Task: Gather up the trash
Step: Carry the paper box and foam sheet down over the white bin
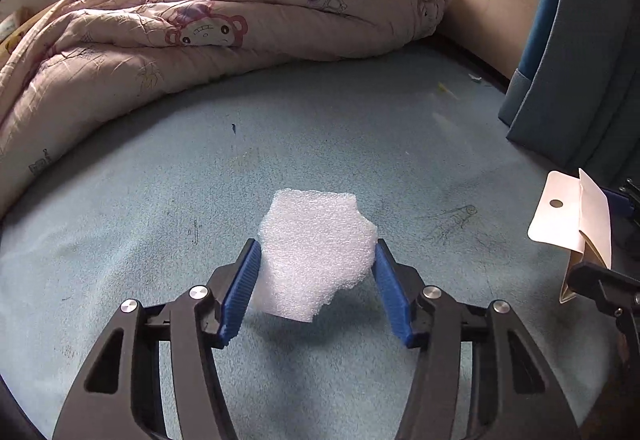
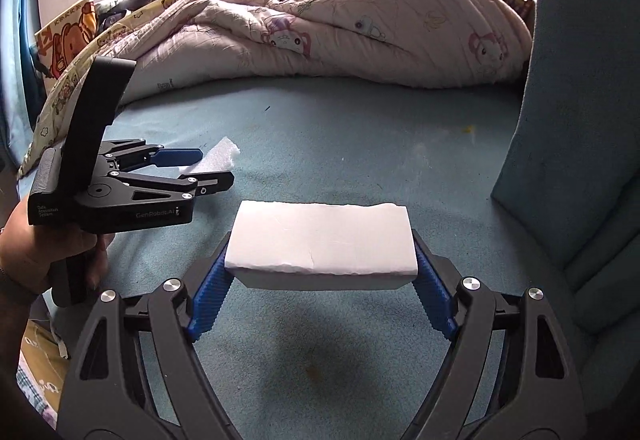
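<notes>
Above blue bedsheet (image 1: 320, 128), left gripper (image 1: 316, 252) fingers clamping foam scrap (image 1: 316, 252), right gripper (image 2: 322, 260) pinching white block (image 2: 320, 240).

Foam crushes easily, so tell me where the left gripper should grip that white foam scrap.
Grip the foam scrap across its two side edges, coming from the near side, as the left gripper does. It is a thin, ragged sheet narrow enough to fit between the pads.

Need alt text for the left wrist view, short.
The left gripper reaches down over a light blue bed sheet, its blue ribbed pads on either side of a ragged white foam packing scrap and touching its edges. A rumpled pink cartoon-print quilt lies behind, and a cream card box shows at the right edge.
</notes>
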`<state>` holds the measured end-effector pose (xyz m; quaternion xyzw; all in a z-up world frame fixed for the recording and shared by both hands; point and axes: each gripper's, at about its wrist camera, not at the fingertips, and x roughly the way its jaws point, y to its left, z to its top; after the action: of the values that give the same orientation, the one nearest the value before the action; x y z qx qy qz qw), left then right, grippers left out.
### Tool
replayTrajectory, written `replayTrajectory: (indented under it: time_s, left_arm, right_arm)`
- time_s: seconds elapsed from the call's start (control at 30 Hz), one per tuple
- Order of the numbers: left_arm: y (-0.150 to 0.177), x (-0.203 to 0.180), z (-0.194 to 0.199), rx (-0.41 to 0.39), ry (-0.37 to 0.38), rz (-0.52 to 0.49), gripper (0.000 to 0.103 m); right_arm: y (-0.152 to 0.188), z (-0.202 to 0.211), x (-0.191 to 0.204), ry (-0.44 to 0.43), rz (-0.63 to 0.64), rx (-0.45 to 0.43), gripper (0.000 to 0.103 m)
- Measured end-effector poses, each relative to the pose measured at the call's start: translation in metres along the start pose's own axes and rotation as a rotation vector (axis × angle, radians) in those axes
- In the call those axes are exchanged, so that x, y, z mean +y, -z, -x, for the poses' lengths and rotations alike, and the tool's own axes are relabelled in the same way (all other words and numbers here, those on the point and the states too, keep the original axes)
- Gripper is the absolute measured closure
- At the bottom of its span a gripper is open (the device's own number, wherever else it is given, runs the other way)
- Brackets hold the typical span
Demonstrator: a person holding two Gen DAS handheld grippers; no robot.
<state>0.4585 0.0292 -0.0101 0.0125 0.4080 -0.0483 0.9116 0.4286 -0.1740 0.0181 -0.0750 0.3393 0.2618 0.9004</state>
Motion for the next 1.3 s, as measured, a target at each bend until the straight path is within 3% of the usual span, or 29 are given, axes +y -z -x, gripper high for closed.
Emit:
replayTrajectory:
  time_s: [0.3,0.83,1.07,1.3]
  left_arm:
    - [0.052,0.003,0.082,-0.053,0.027,0.026,0.048]
    - [0.218,-0.018,0.203,-0.055,0.039,0.044,0.048]
    - [0.285,-0.025,0.220,-0.029,0.045,0.067,0.048]
    - [0.335,-0.040,0.197,0.008,0.063,0.067,0.048]
  right_arm:
    - [0.051,0.054,0.034,-0.052,0.015,-0.012,0.026]
    - [0.155,0.132,0.136,-0.134,0.131,0.026,0.026]
    - [0.200,0.138,0.156,-0.150,0.144,0.058,0.026]
    - [0.242,0.119,0.163,-0.145,0.152,0.123,0.026]
